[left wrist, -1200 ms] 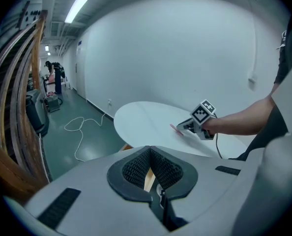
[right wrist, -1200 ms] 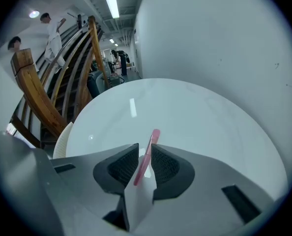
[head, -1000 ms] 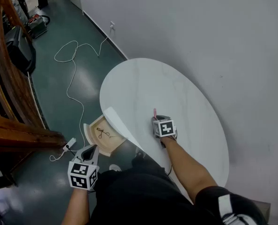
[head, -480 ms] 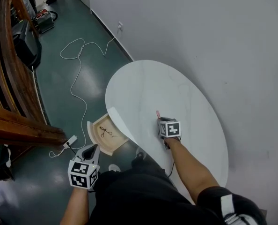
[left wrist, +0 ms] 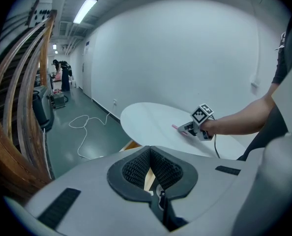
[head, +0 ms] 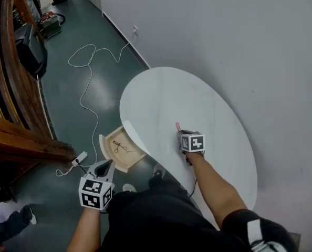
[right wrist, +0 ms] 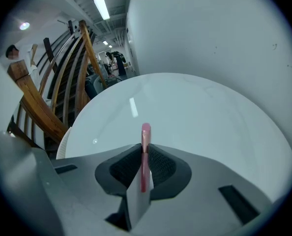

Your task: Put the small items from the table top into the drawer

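A slim pink item (right wrist: 145, 146) is pinched upright between the jaws of my right gripper (right wrist: 145, 156), its tip sticking out in front. That gripper (head: 181, 134) rests low over the white oval table (head: 161, 98) near the front edge, with the pink tip (head: 177, 126) pointing away from me. An open wooden drawer (head: 103, 146) juts out under the table's left edge, and a small black item (head: 119, 147) lies inside it. My left gripper (head: 104, 167) hangs just in front of the drawer, shut with nothing in it (left wrist: 150, 154).
A white cable (head: 85, 72) snakes over the dark green floor to a power strip (head: 78, 159) left of the drawer. Curved wooden rails (head: 14, 114) stand along the left. A plain white wall runs behind the table.
The head view has shifted slightly. Both grippers stay in about the same places relative to the table and drawer, and the right one keeps its hold on the pink item.
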Demonstrator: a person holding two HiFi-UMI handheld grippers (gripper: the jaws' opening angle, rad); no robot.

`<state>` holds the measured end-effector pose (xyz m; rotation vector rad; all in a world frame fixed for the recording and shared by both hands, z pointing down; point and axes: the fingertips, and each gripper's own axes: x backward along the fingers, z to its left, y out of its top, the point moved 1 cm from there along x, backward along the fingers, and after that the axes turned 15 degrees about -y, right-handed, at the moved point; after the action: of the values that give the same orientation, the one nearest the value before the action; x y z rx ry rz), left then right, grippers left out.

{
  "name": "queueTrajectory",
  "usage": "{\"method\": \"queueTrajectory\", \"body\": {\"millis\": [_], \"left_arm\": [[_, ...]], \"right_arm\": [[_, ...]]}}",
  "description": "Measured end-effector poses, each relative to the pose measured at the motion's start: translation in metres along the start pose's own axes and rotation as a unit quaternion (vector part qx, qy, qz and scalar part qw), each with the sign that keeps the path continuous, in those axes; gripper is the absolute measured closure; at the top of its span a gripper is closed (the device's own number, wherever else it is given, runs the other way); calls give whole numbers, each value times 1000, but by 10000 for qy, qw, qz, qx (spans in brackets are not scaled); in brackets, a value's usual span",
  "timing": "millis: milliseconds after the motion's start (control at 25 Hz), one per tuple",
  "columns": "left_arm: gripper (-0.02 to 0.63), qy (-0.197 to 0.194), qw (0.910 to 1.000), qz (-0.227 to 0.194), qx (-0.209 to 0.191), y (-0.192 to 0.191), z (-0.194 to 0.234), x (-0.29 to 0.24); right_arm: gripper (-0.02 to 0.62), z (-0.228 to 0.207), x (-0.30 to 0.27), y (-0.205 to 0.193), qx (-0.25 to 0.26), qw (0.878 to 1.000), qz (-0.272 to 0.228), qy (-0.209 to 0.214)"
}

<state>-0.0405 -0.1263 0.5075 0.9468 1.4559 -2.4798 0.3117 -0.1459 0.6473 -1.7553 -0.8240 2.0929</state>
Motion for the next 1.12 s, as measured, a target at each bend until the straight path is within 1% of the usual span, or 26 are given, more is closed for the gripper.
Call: {"method": "queueTrajectory", "body": {"millis": [400, 600, 720, 880, 1120], "left_arm": [[592, 107, 9998, -171, 86, -6, 3, 14], [592, 80, 9996, -237, 138, -15, 1, 20], [592, 62, 9996, -236, 156, -21, 1, 26], [592, 66, 9994, -247, 230, -31, 3, 34], [592, 142, 9989, -283, 345, -48, 10, 50]], "right_arm": [[554, 18, 40, 8, -249, 9987, -379, 248], [554, 35, 60, 5, -333, 9973, -530, 392], [554, 53, 75, 7, -281, 9960, -656, 545], [554, 84, 93, 5, -160, 9934, -752, 855], [554, 150, 107, -6, 382, 9868, -782, 1363]]}}
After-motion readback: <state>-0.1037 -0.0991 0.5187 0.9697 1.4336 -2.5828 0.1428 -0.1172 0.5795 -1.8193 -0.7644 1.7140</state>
